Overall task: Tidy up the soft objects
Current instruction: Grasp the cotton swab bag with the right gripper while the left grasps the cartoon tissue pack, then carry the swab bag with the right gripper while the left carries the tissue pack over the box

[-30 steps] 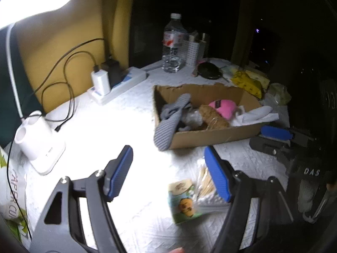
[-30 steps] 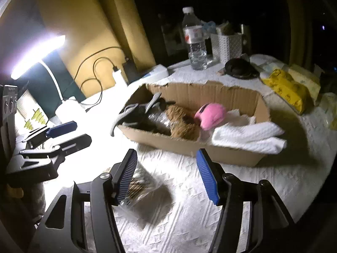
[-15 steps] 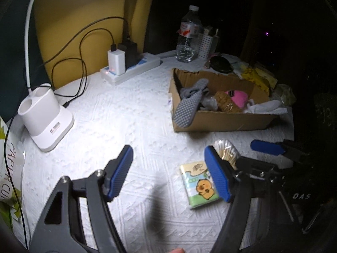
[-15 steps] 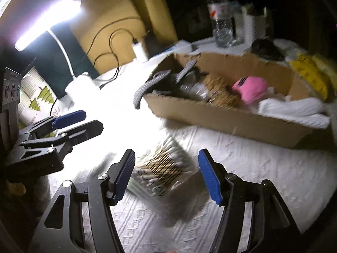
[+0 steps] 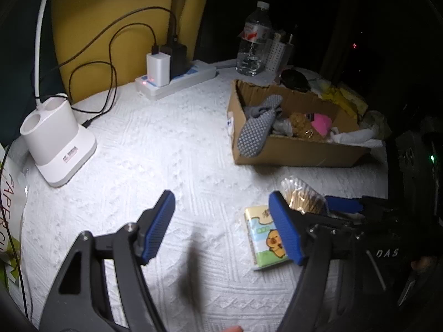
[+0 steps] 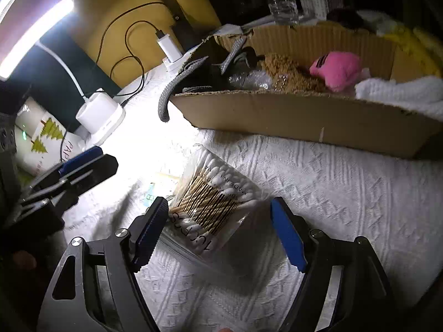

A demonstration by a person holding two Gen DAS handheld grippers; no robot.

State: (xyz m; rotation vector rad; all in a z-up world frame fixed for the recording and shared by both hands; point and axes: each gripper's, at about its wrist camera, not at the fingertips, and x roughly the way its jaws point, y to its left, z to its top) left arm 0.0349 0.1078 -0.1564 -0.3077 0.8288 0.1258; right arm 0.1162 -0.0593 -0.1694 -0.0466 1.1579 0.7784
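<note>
Our right tongs [image 6: 220, 229] stand spread wide around the clear bag of cotton swabs [image 6: 213, 199], with the left blue pad [image 6: 151, 231] just beside the bag's edge; we cannot tell whether it touches. The right pad stands apart from the bag. The bag lies on the white textured tabletop [image 6: 346, 193], its wooden sticks running from 7 to 1 o'clock in the right wrist view. Our left tongs [image 5: 221, 224] are also spread wide, gripping nothing, over bare cloth.

At 9 o'clock of the bag, just beside it, lies the tissue pack [image 5: 264, 238] printed with a yellow chick; the left view shows it partly behind the right pad of our left tongs.

At 12 to 2 o'clock from the bag sits the cardboard box [image 6: 304, 116]. Inside it we see a pink plush toy [image 6: 336, 69], a brown fuzzy toy [image 6: 288, 74], a white towel [image 6: 401, 94] hanging over the front wall at the right end, and a grey dotted sock [image 5: 256, 132] draped over the left corner.

Farther out in the left view, at 10 o'clock, stands the white lamp base [image 5: 56, 144]. At 12 o'clock a power strip [image 5: 177, 80] carries chargers, and a water bottle [image 5: 253, 44] stands at 1 o'clock behind the box.
</note>
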